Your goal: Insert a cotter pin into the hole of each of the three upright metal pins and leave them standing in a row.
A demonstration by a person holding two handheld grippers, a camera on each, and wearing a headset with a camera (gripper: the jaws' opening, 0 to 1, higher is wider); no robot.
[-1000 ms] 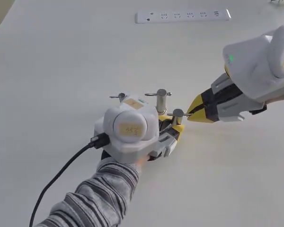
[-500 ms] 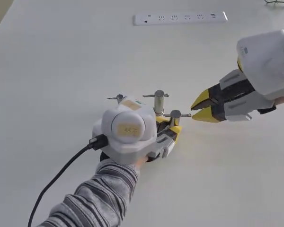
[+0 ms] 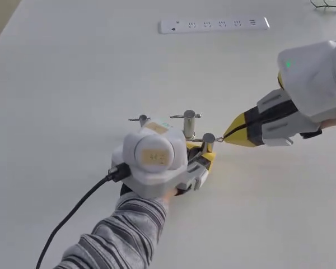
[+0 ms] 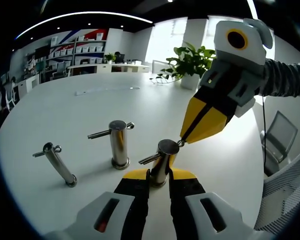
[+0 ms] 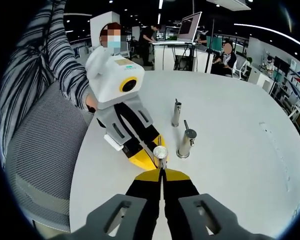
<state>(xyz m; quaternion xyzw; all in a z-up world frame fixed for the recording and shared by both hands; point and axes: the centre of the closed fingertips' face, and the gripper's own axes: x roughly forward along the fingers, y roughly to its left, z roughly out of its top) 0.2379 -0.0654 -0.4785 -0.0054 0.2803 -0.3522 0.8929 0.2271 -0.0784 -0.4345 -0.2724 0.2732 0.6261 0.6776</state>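
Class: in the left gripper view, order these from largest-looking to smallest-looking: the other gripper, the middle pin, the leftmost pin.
1. Right gripper, by far the biggest.
2. Middle pin.
3. Leftmost pin, slimmer, though fisheye distortion near the edge makes this gap unsure.

left gripper [image 3: 204, 152]: ahead of striped left sleeve [image 3: 120, 238], jaws level, clamped either side of a metal pin [image 4: 162, 160] low on its shaft | right gripper [image 3: 227, 136]: angled down toward the left jaws, its jaws pressed together, tips pinching the cotter pin [image 4: 150, 159] loop just above them
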